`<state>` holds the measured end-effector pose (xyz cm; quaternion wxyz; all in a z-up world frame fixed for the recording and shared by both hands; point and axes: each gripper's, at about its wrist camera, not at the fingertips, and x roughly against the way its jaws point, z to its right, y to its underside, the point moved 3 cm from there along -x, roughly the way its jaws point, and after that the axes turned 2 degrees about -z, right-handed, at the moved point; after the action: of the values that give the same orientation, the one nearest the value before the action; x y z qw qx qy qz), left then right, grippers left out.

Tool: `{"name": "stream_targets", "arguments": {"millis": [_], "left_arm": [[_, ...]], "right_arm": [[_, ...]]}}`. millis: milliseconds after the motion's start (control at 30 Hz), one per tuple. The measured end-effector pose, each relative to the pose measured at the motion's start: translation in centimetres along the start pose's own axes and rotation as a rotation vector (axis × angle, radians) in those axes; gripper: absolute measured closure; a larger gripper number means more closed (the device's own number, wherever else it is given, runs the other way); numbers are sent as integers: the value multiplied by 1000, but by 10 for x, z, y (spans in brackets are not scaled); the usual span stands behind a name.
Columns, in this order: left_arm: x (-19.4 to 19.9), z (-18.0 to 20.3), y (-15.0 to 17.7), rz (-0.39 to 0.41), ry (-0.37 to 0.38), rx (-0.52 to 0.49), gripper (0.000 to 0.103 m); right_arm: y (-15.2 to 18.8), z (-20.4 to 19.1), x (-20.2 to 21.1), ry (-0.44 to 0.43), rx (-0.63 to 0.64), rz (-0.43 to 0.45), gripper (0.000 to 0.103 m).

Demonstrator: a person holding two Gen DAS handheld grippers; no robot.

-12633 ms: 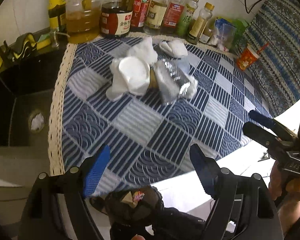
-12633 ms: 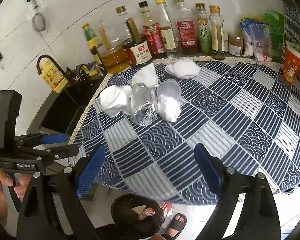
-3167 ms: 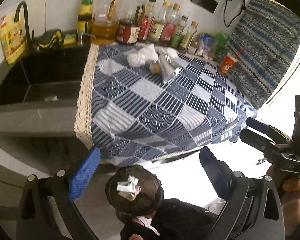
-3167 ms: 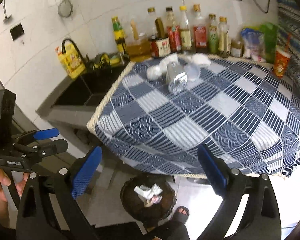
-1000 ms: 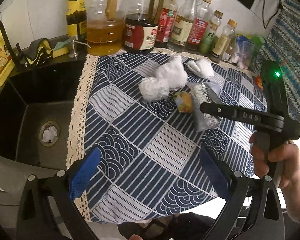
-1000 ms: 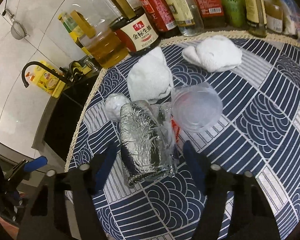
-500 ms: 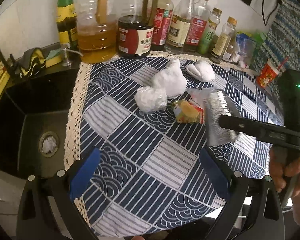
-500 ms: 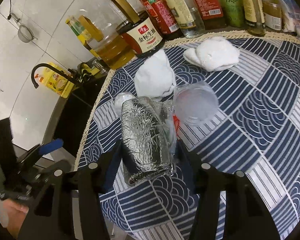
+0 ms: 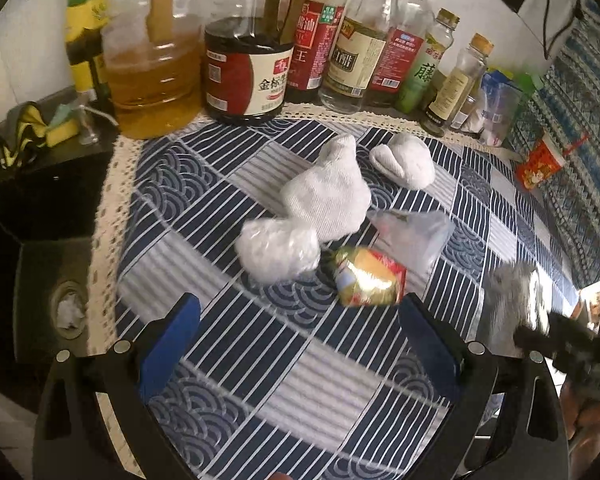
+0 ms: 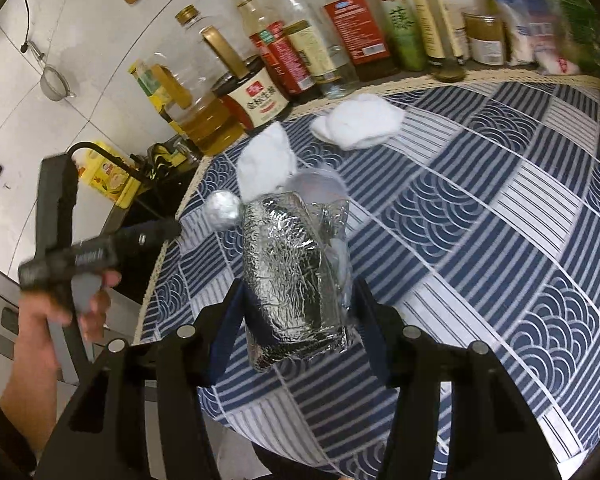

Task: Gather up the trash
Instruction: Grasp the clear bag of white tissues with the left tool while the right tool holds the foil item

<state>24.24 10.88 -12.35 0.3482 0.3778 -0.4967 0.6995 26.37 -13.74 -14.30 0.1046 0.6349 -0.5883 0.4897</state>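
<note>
Between the right tongs (image 10: 294, 316) sits a crinkled, shiny foil bag (image 10: 284, 272) with clear glossy plastic along one side. Ahead of the left tongs (image 9: 300, 332) lie a glossy foil wrapper (image 9: 368, 282), a matt white cloth (image 9: 328, 196) and a patterned woven tablecloth (image 9: 284, 360) covering the surface.

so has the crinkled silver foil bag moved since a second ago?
Yes. The crinkled silver foil bag, clamped in the right gripper, has left the clear plastic cup and come toward the table's near edge.
</note>
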Motion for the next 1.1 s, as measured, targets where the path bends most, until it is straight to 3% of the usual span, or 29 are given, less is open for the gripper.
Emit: {"name": "stream_targets", "arguments": {"millis": [367,667,733,800,1100], "left_arm": [[-47,-19,-24,-43,-43,18,8],[-65,-21,-28,-77,-63,-2,22],[-68,-22,-27,-90,-56,0,36],[-70,-24,-25,-101,-49,0,43],[-58,-24,-25,-64,-41,-3,47]], "right_arm": [[12,31,1,27,-15,-8,48],[10,40,3,22,-21,-12,48],[10,41,2,18,-22,-15,48],[10,41,3,0,-26,-9,48],[10,38,4,12,-15,-12,48]]}}
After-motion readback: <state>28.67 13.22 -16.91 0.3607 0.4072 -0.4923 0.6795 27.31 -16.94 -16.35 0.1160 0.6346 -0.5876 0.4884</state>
